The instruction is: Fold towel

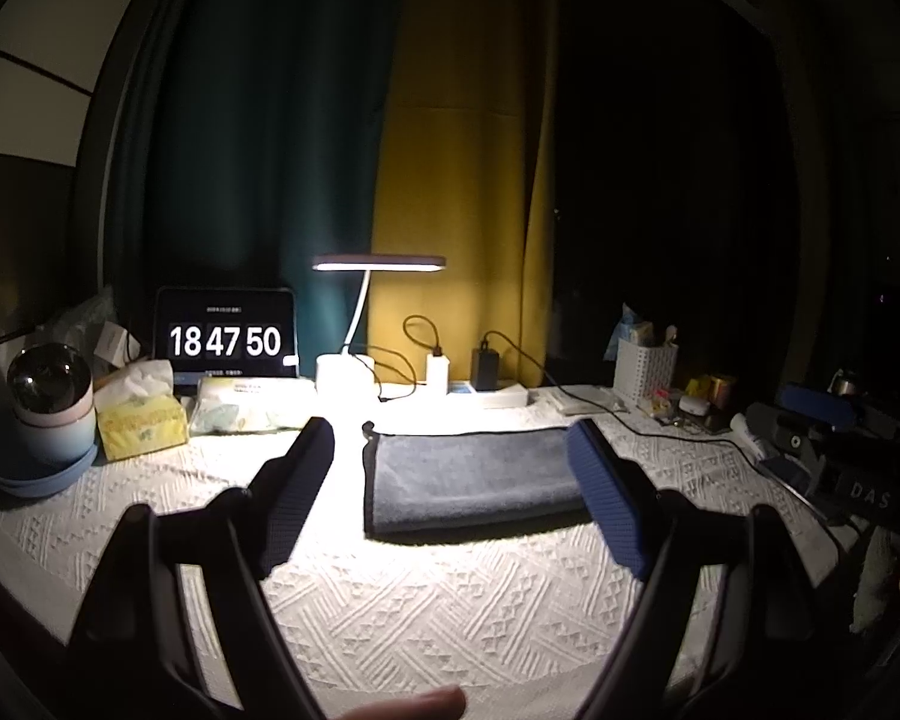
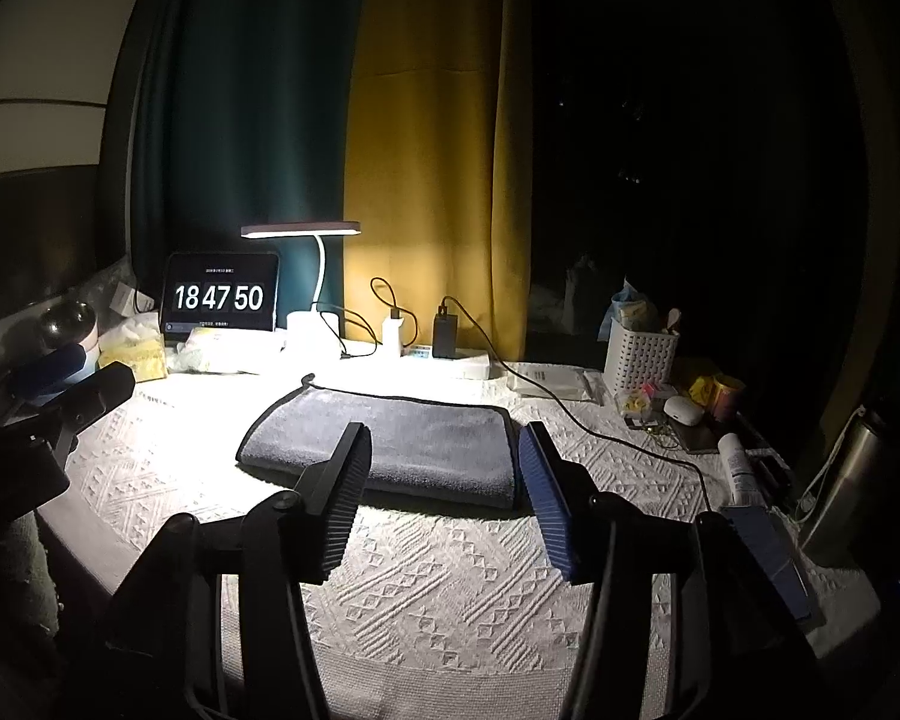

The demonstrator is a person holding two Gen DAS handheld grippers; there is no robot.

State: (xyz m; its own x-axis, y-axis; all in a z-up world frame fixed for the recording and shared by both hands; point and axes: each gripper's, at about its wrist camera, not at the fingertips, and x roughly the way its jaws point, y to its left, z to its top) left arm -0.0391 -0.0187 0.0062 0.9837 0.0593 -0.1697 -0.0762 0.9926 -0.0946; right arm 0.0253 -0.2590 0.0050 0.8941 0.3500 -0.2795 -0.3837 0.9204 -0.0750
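A grey towel (image 1: 474,480) with dark trim lies folded into a flat rectangle on the white textured tablecloth (image 1: 426,600); it also shows in the right wrist view (image 2: 402,444). My left gripper (image 1: 450,438) is open and empty, held above the cloth just in front of the towel. My right gripper (image 2: 444,444) is open and empty, hovering over the towel's near edge. The right gripper's body shows at the right edge of the left wrist view (image 1: 834,438), and the left one at the left edge of the right wrist view (image 2: 60,396).
Along the back stand a lit desk lamp (image 1: 378,300), a clock display (image 1: 227,336), tissue packs (image 1: 141,426), a globe-topped device (image 1: 48,408), chargers on a power strip (image 1: 486,384), and a white basket (image 2: 639,354). Small clutter and a steel bottle (image 2: 846,480) sit right.
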